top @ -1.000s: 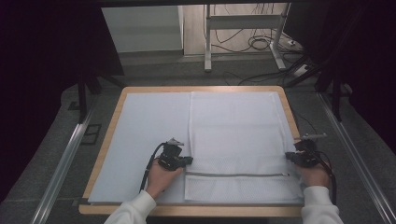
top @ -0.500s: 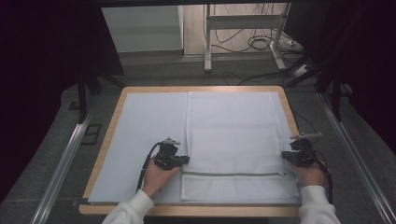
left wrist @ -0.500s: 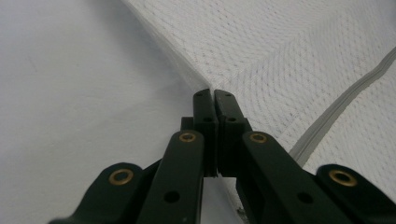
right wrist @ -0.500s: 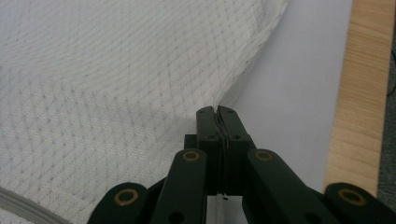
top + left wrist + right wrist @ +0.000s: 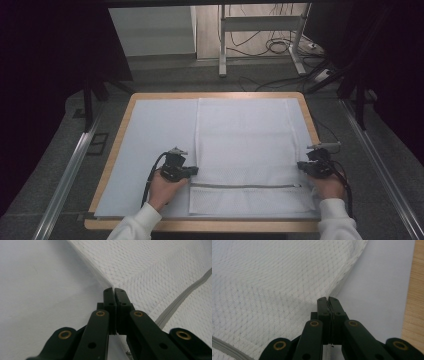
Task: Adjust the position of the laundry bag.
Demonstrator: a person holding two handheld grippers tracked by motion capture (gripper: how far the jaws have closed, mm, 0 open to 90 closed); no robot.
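We have both grippers closed on the side edges of a white mesh laundry bag [image 5: 245, 150], which lies flat on the pale mat [image 5: 150, 130] covering the wooden-rimmed table [image 5: 107, 170], right of centre in the high view. The left gripper [image 5: 191, 170], at lower centre-left of that frame, has its jaws pressed together on the bag's left edge just above the zipper [image 5: 245, 186]; in the left gripper view the jaw tips meet at mid-frame with the hem [image 5: 100, 277] running into them and the zipper tape [image 5: 185, 295] crossing the right side. The right gripper [image 5: 302, 167], at lower right of the high view, is likewise clamped on the bag's right edge; in the right gripper view a sliver of mesh [image 5: 287, 290] sits between the closed tips at centre, and the fabric rises in a shallow curl toward the upper right. Compared with the frames a second earlier, both hands sit slightly lower in the high view, nearer the bottom edge, and the bag's near portion has come with them; the grip itself is unchanged. We judge that both edges are secured and that the bag is being drawn or tensioned toward the near side, probably as preparation for a fold. The next move calls for equal travel of both hands, otherwise the mesh may skew or slip from one pair of jaws.
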